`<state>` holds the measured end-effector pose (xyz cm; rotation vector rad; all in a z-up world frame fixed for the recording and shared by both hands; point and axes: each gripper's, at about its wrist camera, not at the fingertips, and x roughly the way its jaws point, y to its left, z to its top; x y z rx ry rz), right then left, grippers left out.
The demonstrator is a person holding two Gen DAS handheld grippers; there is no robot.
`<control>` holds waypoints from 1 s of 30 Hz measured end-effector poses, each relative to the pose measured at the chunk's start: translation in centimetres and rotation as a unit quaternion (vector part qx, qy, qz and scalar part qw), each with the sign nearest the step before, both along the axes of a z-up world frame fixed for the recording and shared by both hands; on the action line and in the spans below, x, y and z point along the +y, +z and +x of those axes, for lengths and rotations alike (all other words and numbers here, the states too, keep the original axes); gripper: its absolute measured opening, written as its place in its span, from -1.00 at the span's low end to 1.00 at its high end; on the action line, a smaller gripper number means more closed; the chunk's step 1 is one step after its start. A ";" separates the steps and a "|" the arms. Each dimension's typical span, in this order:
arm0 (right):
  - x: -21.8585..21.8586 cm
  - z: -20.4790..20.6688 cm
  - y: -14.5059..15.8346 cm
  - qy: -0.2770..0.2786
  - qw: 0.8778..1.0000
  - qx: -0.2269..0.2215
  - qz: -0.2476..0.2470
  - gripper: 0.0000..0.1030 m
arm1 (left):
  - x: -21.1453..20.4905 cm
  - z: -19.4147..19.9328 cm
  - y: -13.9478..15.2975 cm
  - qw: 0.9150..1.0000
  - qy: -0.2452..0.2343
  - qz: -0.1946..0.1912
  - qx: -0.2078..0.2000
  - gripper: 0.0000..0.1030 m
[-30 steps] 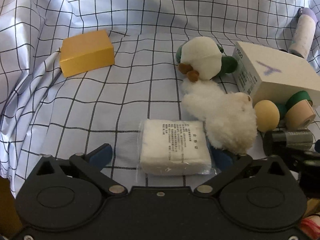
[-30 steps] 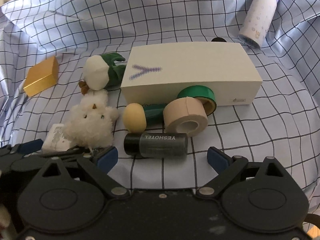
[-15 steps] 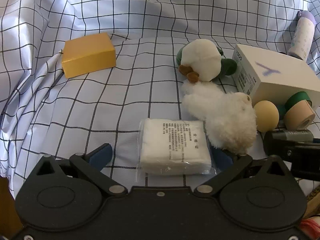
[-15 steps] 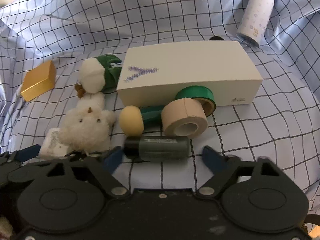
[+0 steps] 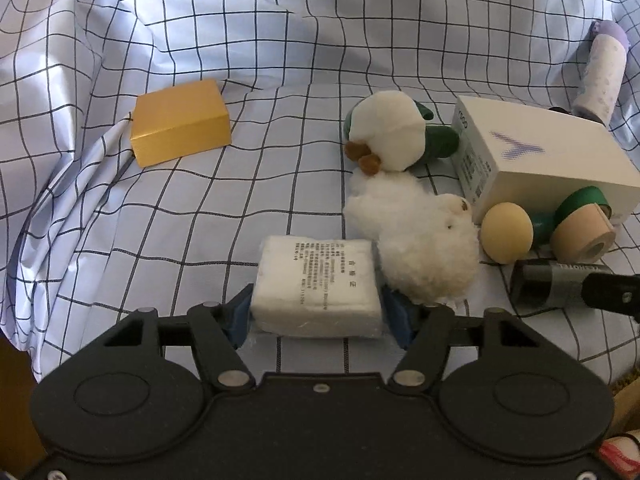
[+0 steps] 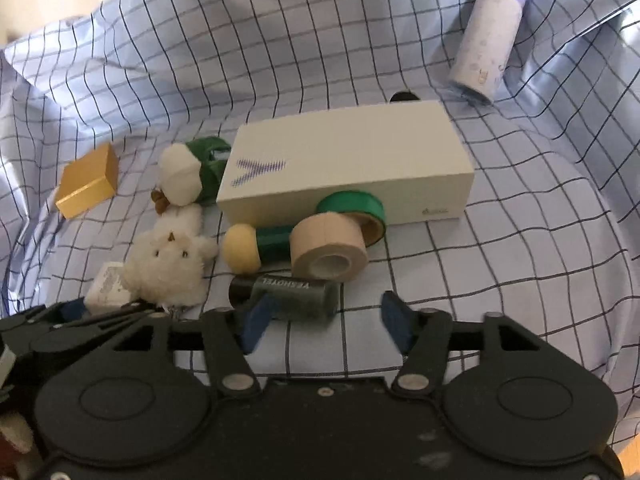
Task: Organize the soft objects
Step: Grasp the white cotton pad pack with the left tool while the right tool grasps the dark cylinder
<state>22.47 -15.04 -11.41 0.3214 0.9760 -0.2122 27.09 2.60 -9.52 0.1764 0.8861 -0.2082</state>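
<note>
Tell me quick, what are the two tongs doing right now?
Left tongs: closing on the white packet, pads against its sides.
Right tongs: part open; the dark tube is near the left pad, grip cannot be told.

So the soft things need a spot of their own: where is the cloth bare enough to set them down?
Bare cloth lies between the gold box and the wrapped pad, and in front of the white box toward the right. It is crowded around the fluffy toy, tape rolls and dark tube.

Soft, even daylight; left-wrist view sharp, right-wrist view motion-blurred, both bowed by fisheye at the edges.
</note>
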 end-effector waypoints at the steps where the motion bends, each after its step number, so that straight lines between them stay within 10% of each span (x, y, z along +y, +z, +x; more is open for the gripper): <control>1: 0.1 -0.1 0.1 -0.001 1.000 -0.003 -0.001 0.50 | 0.0 0.1 0.0 1.000 0.000 0.000 0.001 0.18; 23: 4.0 3.8 -3.2 -0.037 0.997 0.037 -0.048 0.87 | 1.7 1.0 -1.0 1.000 -0.024 -0.009 -0.015 0.79; 27: 4.0 3.8 -3.2 -0.040 0.997 0.036 -0.051 0.80 | 1.7 1.0 -1.0 0.999 -0.032 -0.006 -0.018 0.81; 30: 4.0 3.5 -2.9 -0.022 0.998 0.029 -0.050 0.36 | 1.7 1.0 -1.0 0.999 -0.038 -0.004 -0.019 0.81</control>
